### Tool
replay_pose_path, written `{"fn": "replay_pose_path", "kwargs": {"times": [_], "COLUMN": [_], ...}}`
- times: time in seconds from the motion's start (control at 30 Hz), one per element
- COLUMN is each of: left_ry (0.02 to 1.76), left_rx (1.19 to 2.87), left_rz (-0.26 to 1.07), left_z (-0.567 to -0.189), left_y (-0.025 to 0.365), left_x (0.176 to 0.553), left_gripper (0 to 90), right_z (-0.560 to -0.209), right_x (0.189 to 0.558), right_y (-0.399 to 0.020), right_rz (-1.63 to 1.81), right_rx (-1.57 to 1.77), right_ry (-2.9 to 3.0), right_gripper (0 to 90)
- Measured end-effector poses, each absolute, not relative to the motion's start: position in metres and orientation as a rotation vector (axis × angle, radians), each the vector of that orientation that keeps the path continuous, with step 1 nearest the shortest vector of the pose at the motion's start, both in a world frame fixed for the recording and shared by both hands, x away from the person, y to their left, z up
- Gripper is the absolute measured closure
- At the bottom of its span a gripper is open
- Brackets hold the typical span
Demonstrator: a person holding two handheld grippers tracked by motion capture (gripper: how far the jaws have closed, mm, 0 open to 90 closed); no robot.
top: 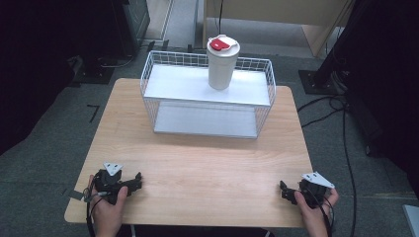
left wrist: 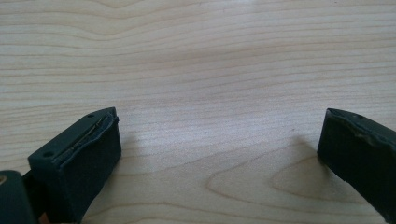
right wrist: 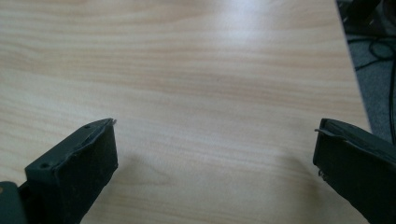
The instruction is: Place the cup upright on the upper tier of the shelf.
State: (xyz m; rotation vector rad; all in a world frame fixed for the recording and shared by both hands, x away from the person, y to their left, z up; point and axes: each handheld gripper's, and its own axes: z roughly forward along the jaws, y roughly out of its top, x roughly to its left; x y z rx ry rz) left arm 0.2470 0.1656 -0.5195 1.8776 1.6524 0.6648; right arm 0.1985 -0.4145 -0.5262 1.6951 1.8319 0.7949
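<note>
On the table (top: 197,168), a basket (top: 207,94) holds a cup (top: 221,61); both grippers (left wrist: 219,149) (right wrist: 215,154) gape, holding nothing.

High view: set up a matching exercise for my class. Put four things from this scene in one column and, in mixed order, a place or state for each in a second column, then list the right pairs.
Things
1. white cup
2. wire rack
3. left tool
4. right tool

Places or states
A. near the table's front right corner, jaws apart
B. stands upright on the top shelf, red flap on its lid
C. near the table's front left corner, jaws apart
D. stands at the far middle of the wooden table

Pairs: 1-B, 2-D, 3-C, 4-A
</note>
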Motion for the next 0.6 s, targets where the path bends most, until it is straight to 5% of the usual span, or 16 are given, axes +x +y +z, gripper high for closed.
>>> {"fn": "replay_pose_path", "kwargs": {"times": [0.6], "left_ry": [1.637], "left_rx": [1.888], "left_rz": [0.664], "left_z": [-0.5195], "left_y": [0.1654], "left_x": [0.2472], "left_gripper": [0.0], "right_z": [-0.5267], "right_x": [0.1970], "right_y": [-0.4139], "right_rz": [0.797], "right_rx": [1.699], "right_ry": [1.854], "right_gripper": [0.0]}}
